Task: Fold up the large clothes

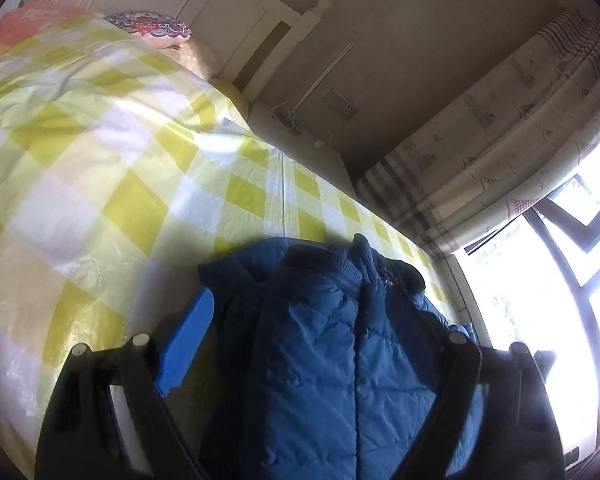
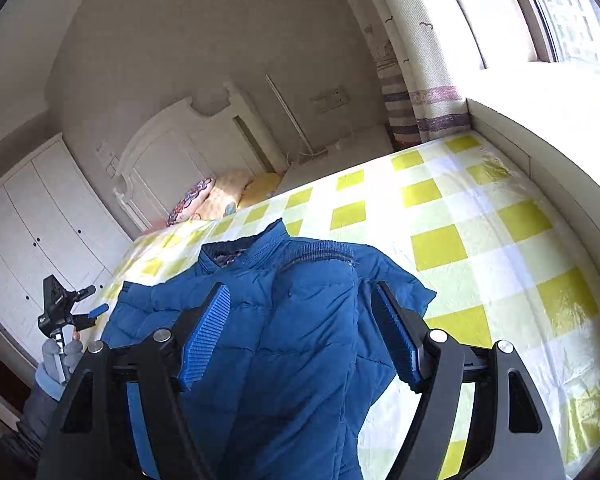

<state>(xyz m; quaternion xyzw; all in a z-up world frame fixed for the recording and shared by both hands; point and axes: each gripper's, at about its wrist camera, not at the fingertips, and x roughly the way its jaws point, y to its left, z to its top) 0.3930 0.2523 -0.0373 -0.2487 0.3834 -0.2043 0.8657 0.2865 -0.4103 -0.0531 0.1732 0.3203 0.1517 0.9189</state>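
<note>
Two grippers hang over a blue quilted jacket [image 2: 300, 320] that lies on the bed, on a yellow-and-white checked cover [image 2: 480, 240]. The jacket rests near the bed's close edge, its ribbed collar [image 2: 316, 254] pointing away toward the pillows [image 2: 220, 200] at the white headboard [image 2: 172, 148]. It looks folded lengthwise, one half laid over the other, with a sleeve poking out to the side.

The right gripper [image 2: 304, 332] stands above the jacket's middle with its jaws spread wide; the ridged blue pads [image 2: 206, 336] are apart from the fabric and grip nothing. The left gripper [image 1: 320, 344] is likewise wide open over the jacket, seen from its own camera: one blue pad [image 1: 186, 344] shows clear of the cloth, while the other finger is dark against the window glare. It holds nothing either.

From the right-hand camera the left gripper appears again at the far left, off the jacket's edge, held by a gloved hand [image 2: 62, 354]. A patterned curtain [image 2: 416, 60] hangs beside the bright window [image 2: 572, 12], and white wardrobe doors [image 2: 40, 220] line the wall beyond the bed.
</note>
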